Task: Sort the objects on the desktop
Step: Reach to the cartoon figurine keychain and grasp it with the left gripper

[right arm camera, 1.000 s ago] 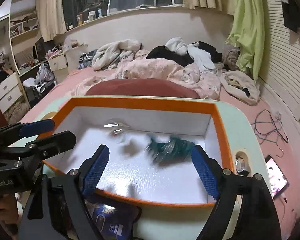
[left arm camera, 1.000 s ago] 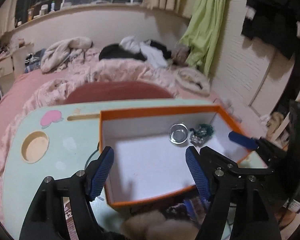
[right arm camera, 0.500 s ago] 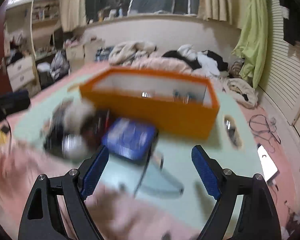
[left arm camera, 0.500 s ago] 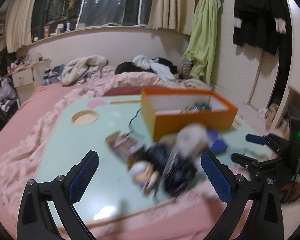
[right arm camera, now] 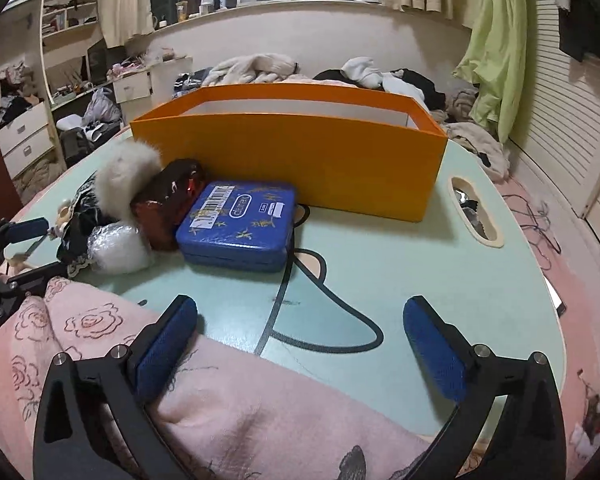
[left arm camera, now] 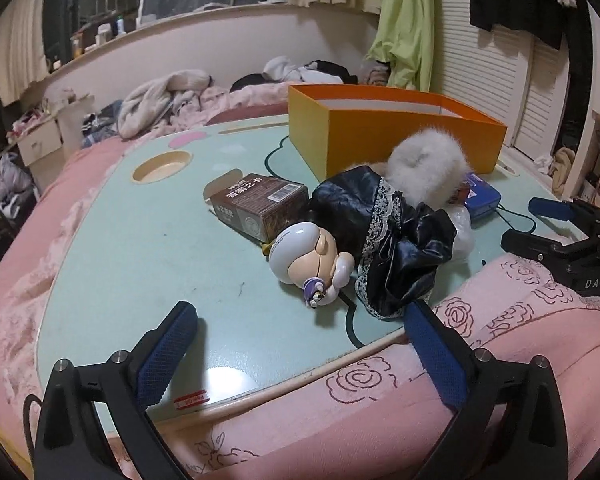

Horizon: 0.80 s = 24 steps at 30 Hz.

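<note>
Nearest to us, both pairs of tongs hang spread wide and hold nothing: our left tongs (left arm camera: 300, 344) over the near rim of the worktop (left arm camera: 140, 248) and the pink rose-printed blanket (left arm camera: 500, 344) at its edge, our right tongs (right arm camera: 300, 344) over the same blanket and the pale green surface with its black drawn outline.

Just beyond the left tongs lies a small figure with a white head (left arm camera: 312, 256), on its side, its head touching a black satin garment trimmed with lace (left arm camera: 384, 232). A brown carton with a barcode (left arm camera: 260, 204) sits beside the figure's head. A white fluffy piece (left arm camera: 424, 164) rests behind the garment, against the orange box.

From the right wrist we see a blue tin (right arm camera: 238, 226) lying flat, close to the front wall of the orange box (right arm camera: 300, 160). Touching the tin's left side is a dark red shiny packet (right arm camera: 168, 200), with a clear crinkled wrap (right arm camera: 116, 246) in front of it.

Farther back, the orange box stands open-topped on the worktop; its contents are hidden from here. Behind it lies the bed (right arm camera: 260, 70) heaped with clothes.
</note>
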Available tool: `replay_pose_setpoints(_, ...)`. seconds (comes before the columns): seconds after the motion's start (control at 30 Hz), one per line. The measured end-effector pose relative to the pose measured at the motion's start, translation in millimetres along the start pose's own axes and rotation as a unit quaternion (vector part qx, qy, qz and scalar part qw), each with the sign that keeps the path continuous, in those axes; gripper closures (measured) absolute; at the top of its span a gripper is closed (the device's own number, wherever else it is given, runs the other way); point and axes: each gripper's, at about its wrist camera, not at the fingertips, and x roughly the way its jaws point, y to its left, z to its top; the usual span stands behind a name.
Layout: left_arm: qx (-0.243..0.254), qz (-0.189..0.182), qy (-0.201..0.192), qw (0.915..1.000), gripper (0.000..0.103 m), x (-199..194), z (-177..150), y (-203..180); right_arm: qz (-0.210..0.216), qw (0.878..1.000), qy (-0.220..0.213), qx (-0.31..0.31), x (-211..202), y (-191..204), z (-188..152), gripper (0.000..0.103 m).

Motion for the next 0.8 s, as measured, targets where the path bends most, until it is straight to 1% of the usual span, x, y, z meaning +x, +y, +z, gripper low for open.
replay_pose_setpoints(0.13,0.006,0.009,0.001,0.9999,0.0,1.6,-6.0,-8.2,-0.002,1.0,-0.008,0.003,4.5,-2.8,0.2,0.0)
replay_pose_setpoints(0.2,0.0,0.006,0.001,1.0,0.0,2.9,-6.0,-7.2,-0.001,1.0,-0.01,0.003,5.4,-3.9,1.3,0.001)
replay_pose_setpoints(0.27,-0.001,0.011,-0.004,0.9999,0.001,1.3,-5.7,-11.3,-0.001,1.0,-0.013,0.005,4.7,-4.9,0.5,0.001)
replay_pose_setpoints(0.3,0.0,0.012,-0.011,0.9999,0.004,-1.5,-6.0,-11.8,-0.001,1.0,-0.015,0.005,4.5,-5.1,0.5,0.001)
replay_pose_setpoints(0.37,0.007,0.005,-0.031,0.9995,0.018,-9.7,-5.0,-15.3,0.001,1.0,-0.017,0.005,5.6,-6.3,1.5,0.001)
replay_pose_setpoints(0.43,0.008,0.002,-0.048,0.9988,0.022,-16.8,-2.6,-15.8,0.003,1.0,-0.019,0.006,5.4,-7.5,1.3,0.001)
replay_pose_setpoints(0.5,-0.005,-0.005,-0.055,0.9985,0.028,-20.2,0.2,-11.1,0.005,1.0,-0.02,0.007,5.0,-8.5,1.2,0.001)
replay_pose_setpoints(0.57,-0.027,-0.011,-0.056,0.998,0.045,-20.4,1.9,-3.8,0.005,1.0,-0.021,0.007,4.8,-8.4,1.1,0.001)
replay_pose_setpoints(0.63,-0.045,-0.019,-0.05,0.9975,0.052,-18.4,1.7,4.1,0.005,1.0,-0.021,0.007,4.8,-8.5,1.1,0.001)
replay_pose_setpoints(0.7,-0.055,-0.026,-0.049,0.997,0.055,-17.6,1.2,9.5,0.005,1.0,-0.02,0.007,4.5,-8.9,1.2,0.001)
replay_pose_setpoints(0.8,-0.055,-0.027,-0.051,0.9968,0.056,-17.5,2.0,9.6,0.005,1.0,-0.02,0.007,4.8,-9.0,1.1,0.001)
